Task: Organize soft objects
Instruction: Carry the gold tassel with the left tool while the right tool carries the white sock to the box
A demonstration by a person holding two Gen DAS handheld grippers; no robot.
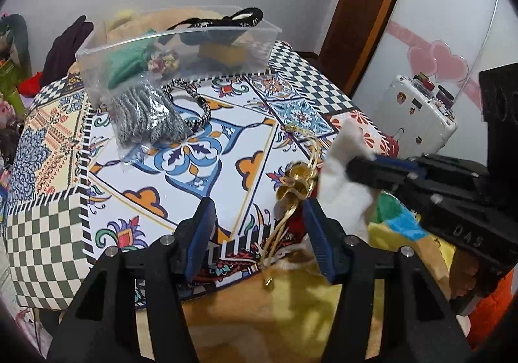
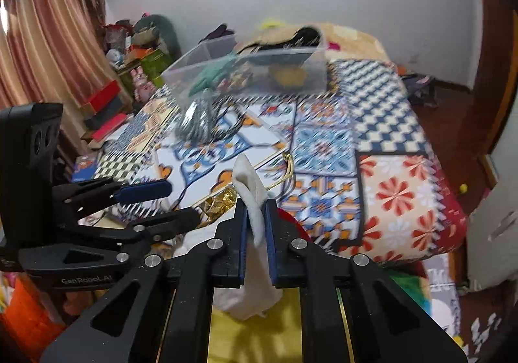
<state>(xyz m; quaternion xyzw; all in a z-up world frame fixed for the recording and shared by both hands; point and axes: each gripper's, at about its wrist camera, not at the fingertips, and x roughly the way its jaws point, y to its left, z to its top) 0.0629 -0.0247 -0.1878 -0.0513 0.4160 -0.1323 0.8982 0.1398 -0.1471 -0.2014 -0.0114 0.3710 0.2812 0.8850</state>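
Note:
My right gripper (image 2: 255, 217) is shut on a white soft cloth (image 2: 251, 188) and holds it above the near edge of the patterned table; it also shows in the left wrist view (image 1: 359, 165), with the cloth (image 1: 343, 181) in its fingers. My left gripper (image 1: 259, 220) is open and empty over the table's near edge, beside a gold ribbon bow (image 1: 296, 181); it shows in the right wrist view (image 2: 171, 201). A clear plastic box (image 1: 181, 55) at the far side of the table holds green, yellow and black soft items. A grey knitted item in a clear bag (image 1: 145, 117) lies in front of the box.
The table carries a colourful tile-pattern cloth (image 1: 226, 143). A black-and-white braided cord (image 1: 197, 104) lies by the bag. Yellow fabric (image 1: 291, 314) lies below the table's near edge. A white suitcase (image 1: 417, 110) stands on the right; clutter and curtains (image 2: 48, 39) are on the left.

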